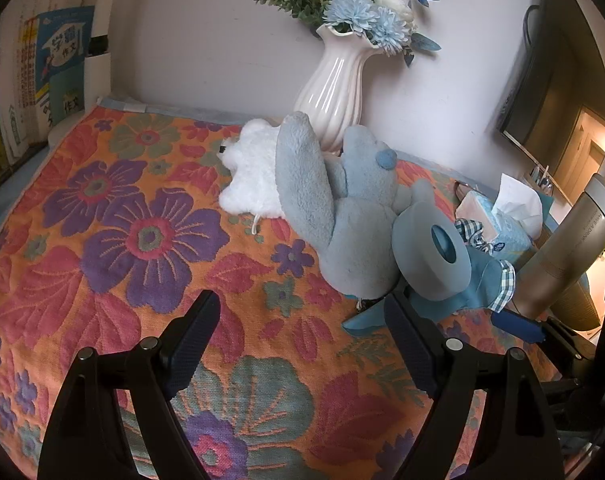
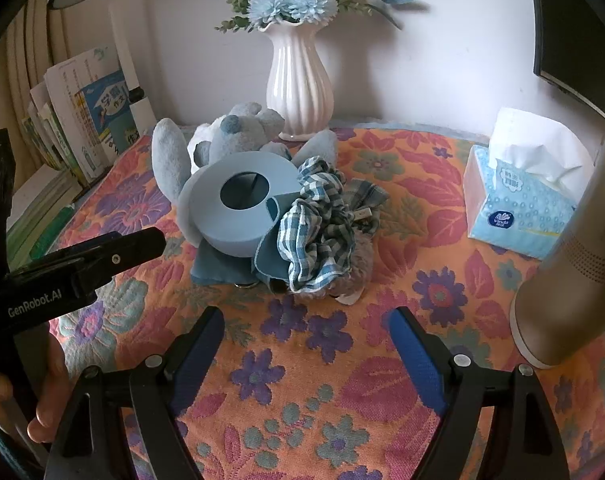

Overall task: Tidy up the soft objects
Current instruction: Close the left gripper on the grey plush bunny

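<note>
A pile of soft things lies on the floral cloth [image 1: 114,240] before the vase. A blue-grey plush toy [image 1: 342,216] lies against a white plush [image 1: 250,176]; both show in the right wrist view, the blue-grey one [image 2: 238,132] partly hiding the white one [image 2: 200,138]. A pale blue ring-shaped cushion [image 2: 238,208] rests on a blue cloth [image 2: 214,270], next to a blue checked scrunchie [image 2: 318,228]. The ring also shows in the left wrist view [image 1: 426,256]. My left gripper [image 1: 302,320] is open and empty, near the pile. My right gripper [image 2: 306,332] is open and empty, just short of the scrunchie.
A white vase [image 2: 298,80] of blue flowers stands by the wall behind the pile. A tissue box [image 2: 518,208] and a tall beige bottle [image 2: 574,264] stand at the right. Books [image 2: 86,120] lean at the left. A dark monitor [image 1: 542,80] hangs at the right.
</note>
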Demonstrator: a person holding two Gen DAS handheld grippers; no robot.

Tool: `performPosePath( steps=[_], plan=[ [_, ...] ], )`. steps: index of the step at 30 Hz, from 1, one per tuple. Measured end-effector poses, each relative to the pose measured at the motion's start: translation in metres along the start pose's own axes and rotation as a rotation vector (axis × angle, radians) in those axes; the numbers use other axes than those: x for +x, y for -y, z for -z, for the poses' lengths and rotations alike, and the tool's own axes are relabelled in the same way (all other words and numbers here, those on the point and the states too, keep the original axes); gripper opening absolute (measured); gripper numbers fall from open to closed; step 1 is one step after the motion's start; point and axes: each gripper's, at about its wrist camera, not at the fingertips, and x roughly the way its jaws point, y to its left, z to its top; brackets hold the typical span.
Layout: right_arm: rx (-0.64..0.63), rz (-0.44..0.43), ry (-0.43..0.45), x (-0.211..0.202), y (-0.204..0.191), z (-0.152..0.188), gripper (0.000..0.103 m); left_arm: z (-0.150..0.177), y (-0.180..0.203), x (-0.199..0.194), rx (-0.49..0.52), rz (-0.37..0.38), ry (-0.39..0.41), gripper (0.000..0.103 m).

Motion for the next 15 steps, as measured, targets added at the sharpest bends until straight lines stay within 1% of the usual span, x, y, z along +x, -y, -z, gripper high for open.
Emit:
performPosePath(
  steps=[8,9,13,15],
  plan=[
    [0.012,0.000,0.013,-0.002,0.000,0.000,0.084,-0.001,-0.003,-0.001,-0.014,0.009,0.003,0.083],
    [0.019,0.006,0.023,-0.005,0.001,0.000,0.084,-0.001,-0.004,-0.001,-0.021,0.012,0.003,0.083],
    [0.080,0.028,0.118,-0.023,0.010,0.003,0.084,-0.003,-0.013,-0.003,-0.067,0.033,0.011,0.083],
    [0.122,0.040,0.142,-0.030,0.018,0.004,0.084,-0.004,-0.016,-0.004,-0.085,0.056,0.004,0.083]
  ],
)
